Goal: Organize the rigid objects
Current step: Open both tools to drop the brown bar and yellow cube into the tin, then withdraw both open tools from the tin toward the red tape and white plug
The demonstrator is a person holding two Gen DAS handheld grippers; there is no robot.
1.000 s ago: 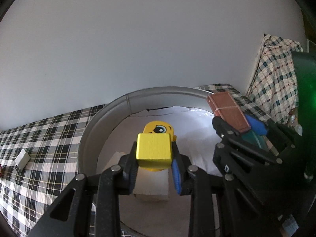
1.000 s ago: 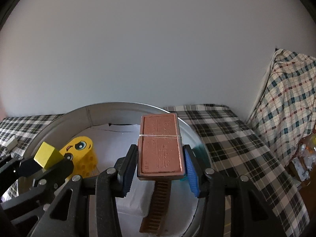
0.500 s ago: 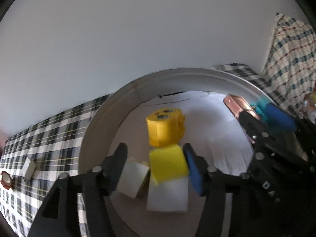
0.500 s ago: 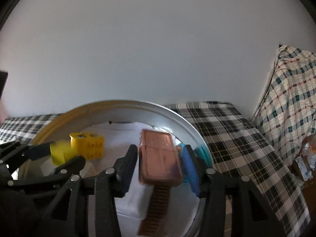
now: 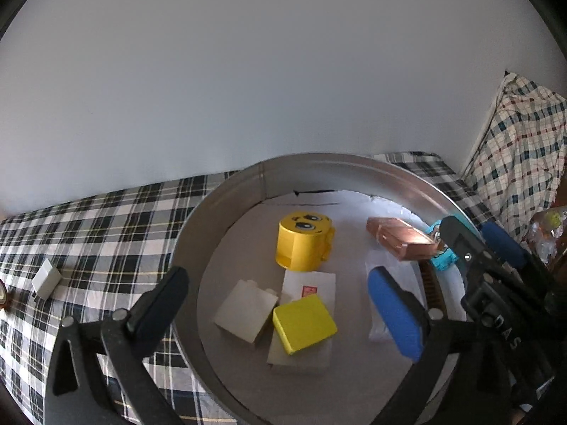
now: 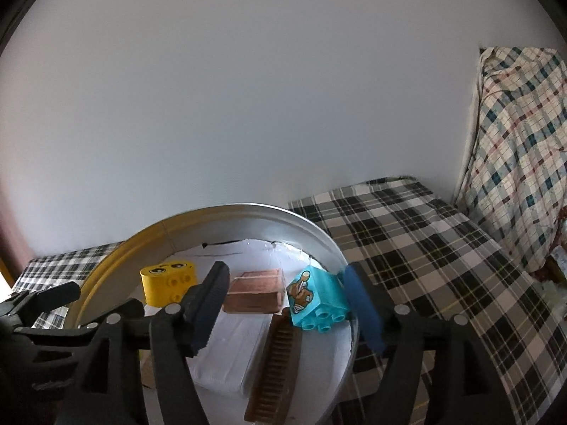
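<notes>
A round metal tub point(image 5: 219, 212) stands on a checked cloth. Inside it a yellow cube point(image 5: 304, 322) lies on a white packet, beside a white brick point(image 5: 246, 310) and a yellow smiley brick point(image 5: 304, 244). My left gripper point(image 5: 276, 310) hovers over the cube, jaws opening wide, pads clear of it. A copper-brown box point(image 6: 255, 292) rests flat in the tub next to a teal brick point(image 6: 317, 299) and a brown comb point(image 6: 276, 361). My right gripper point(image 6: 285, 301) is above them, its jaws opening, nothing pressed between the pads.
A small white block point(image 5: 46, 278) lies on the checked cloth point(image 6: 407, 248) left of the tub. A plaid fabric point(image 6: 514, 141) hangs at the right, against the plain wall. Another white packet point(image 6: 230, 350) sits under the right gripper's left finger.
Both grippers opened. The yellow cube left the left jaws and now lies on the white packet; the copper-brown box left the right jaws and lies in the tub.
</notes>
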